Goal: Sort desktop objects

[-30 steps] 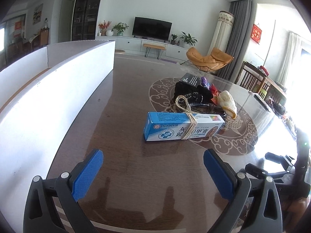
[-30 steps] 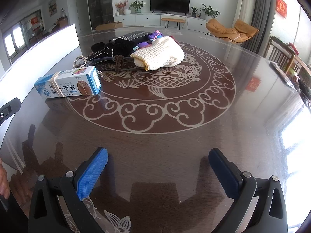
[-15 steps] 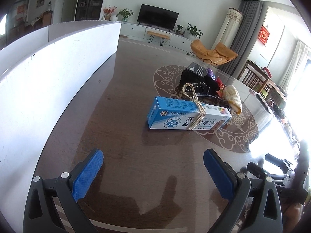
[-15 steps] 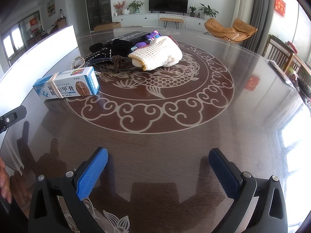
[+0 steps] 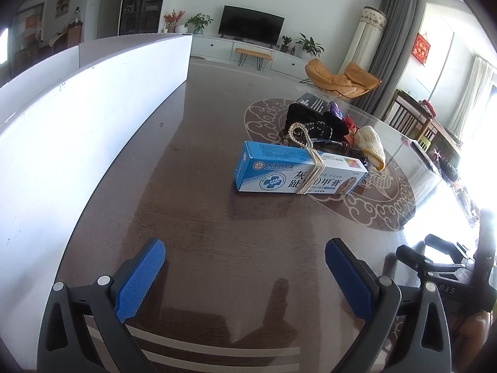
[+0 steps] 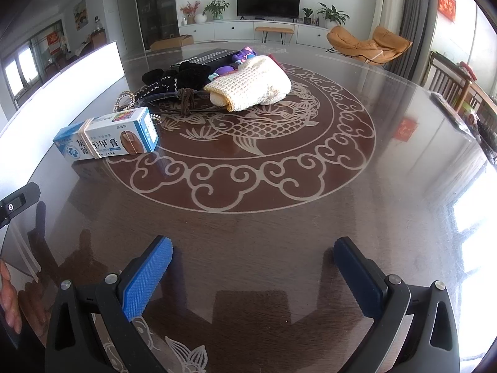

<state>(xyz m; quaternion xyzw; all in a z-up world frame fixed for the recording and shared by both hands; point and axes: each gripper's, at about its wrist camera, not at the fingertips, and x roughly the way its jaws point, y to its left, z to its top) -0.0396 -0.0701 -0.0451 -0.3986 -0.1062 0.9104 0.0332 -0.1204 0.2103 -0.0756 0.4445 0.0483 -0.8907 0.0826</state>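
Two grippers were in view, each with a pair of blue-padded black fingers spread wide and holding nothing: the left gripper (image 5: pixel 244 262) hovered over the dark glossy wooden table (image 5: pixel 192 205), the right gripper (image 6: pixel 253 261) over the same top nearer the pale fish-and-cloud medallion (image 6: pixel 248 168) inlaid in it. One blue-and-white cardboard ointment box (image 5: pixel 298 172) lay on its long side at the medallion's edge, bound round the middle by a tan rubber band (image 5: pixel 313 174); its face carried large Chinese characters, among them 灰, 甲 and 膏, beside a round flower emblem — the smaller print was too fine to read. Behind the box sat one heap of loose things, touching one another: a cream knitted pouch (image 6: pixel 251 85), a string of pale beads (image 5: pixel 299 135), a black fabric item with pale stitching (image 6: pixel 174 79), a brown knotted cord (image 6: pixel 185 101), a purple toy-like piece (image 6: pixel 240 57) and one flat black box with white lettering (image 6: pixel 208 57), unreadable. One long white panel (image 5: pixel 77 118) stood upright along the table's left side, well apart from the heap.
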